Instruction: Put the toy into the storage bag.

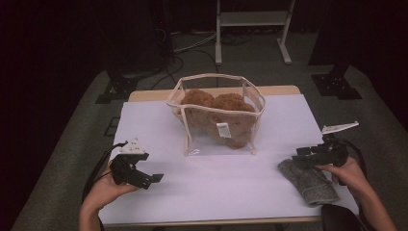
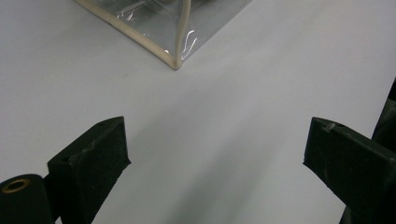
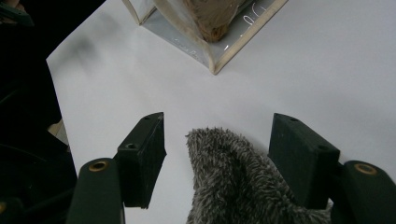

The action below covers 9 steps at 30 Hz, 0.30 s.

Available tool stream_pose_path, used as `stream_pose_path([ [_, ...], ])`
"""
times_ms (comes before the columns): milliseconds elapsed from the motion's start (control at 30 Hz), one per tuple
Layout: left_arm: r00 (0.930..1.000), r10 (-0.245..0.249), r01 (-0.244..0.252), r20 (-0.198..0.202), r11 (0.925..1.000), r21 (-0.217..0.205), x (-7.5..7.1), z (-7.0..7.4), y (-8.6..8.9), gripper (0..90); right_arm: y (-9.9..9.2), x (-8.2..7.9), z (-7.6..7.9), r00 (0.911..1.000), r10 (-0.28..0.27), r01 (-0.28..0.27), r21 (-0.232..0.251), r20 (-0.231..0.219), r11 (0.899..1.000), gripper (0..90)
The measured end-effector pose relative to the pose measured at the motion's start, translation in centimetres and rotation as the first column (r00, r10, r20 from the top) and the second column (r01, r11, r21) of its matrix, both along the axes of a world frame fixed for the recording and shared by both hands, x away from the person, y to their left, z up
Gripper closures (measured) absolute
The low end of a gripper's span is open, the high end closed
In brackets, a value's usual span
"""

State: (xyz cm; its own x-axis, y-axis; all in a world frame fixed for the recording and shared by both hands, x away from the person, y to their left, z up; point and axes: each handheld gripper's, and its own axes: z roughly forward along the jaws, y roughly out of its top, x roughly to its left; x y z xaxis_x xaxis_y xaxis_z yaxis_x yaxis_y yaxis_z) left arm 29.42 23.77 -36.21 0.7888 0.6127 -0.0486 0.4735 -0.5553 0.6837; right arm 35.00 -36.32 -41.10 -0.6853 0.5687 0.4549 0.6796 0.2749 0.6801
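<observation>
A clear bag (image 1: 216, 139) with beige trim stands open at the table's middle, with a brown plush toy (image 1: 219, 113) inside. A grey fuzzy cloth (image 1: 308, 182) lies near the front right. My right gripper (image 1: 297, 158) hovers over its far end. In the right gripper view the jaws straddle the grey fuzzy cloth (image 3: 233, 177), and my right gripper (image 3: 218, 122) is open, with a gap at the left pad. My left gripper (image 1: 149, 171) is held at the front left, open and empty. In the left gripper view my left gripper (image 2: 217, 144) faces a corner of the clear bag (image 2: 159, 28).
A white sheet (image 1: 216, 183) covers the table top, whose wooden edge (image 1: 144, 95) shows at the back. Beyond it stand a white frame (image 1: 252, 19), cables and dark stand bases on a grey floor. A white strip (image 1: 339, 127) lies by the right edge.
</observation>
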Motion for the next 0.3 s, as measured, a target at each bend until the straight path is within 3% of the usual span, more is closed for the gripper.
stream_pose_path([
  [300, 1.0000, -0.006, 0.006, 0.004, 1.0000, 0.000, 0.09, 0.14, -0.26, 5.4, 0.03, -0.33, -0.37, 1.0000, 0.001, -0.001, 0.001, -0.007, 1.000, 34.3],
])
